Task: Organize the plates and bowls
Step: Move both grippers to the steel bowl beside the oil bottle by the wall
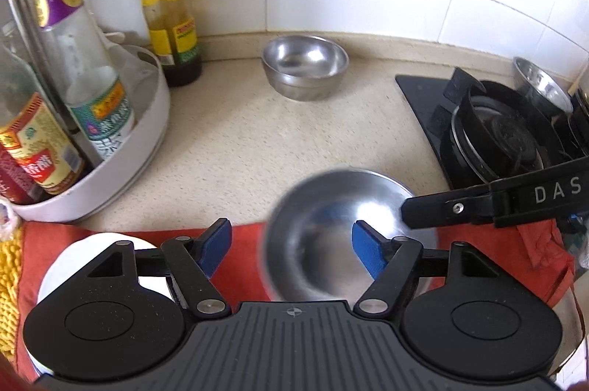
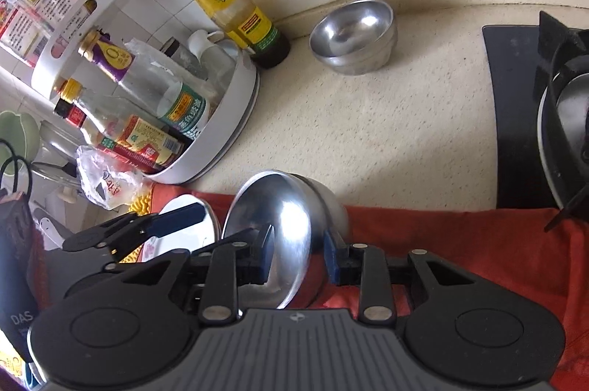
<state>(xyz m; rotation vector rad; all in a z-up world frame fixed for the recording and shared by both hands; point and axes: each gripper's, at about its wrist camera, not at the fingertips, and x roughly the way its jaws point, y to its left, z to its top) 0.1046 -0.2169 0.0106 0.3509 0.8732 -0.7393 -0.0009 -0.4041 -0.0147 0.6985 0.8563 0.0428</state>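
Observation:
My right gripper (image 2: pixel 298 253) is shut on the rim of a steel bowl (image 2: pixel 279 221) and holds it tilted over the red cloth (image 2: pixel 460 236). The same bowl (image 1: pixel 331 229) shows blurred in the left wrist view, with the right gripper's finger (image 1: pixel 441 207) on its right rim. My left gripper (image 1: pixel 292 249) is open and empty, just in front of that bowl and above a white plate (image 1: pixel 73 255), which also shows in the right wrist view (image 2: pixel 184 233). A second steel bowl (image 1: pixel 304 65) stands at the back by the wall (image 2: pixel 353 36). A third steel bowl (image 1: pixel 541 89) sits beyond the stove.
A white round rack (image 1: pixel 147 141) of sauce bottles stands at the left. A tall sauce bottle (image 1: pixel 167 4) stands by the wall. A black gas stove (image 1: pixel 497 133) is at the right. A yellow mat (image 1: pixel 9 280) lies at the left edge.

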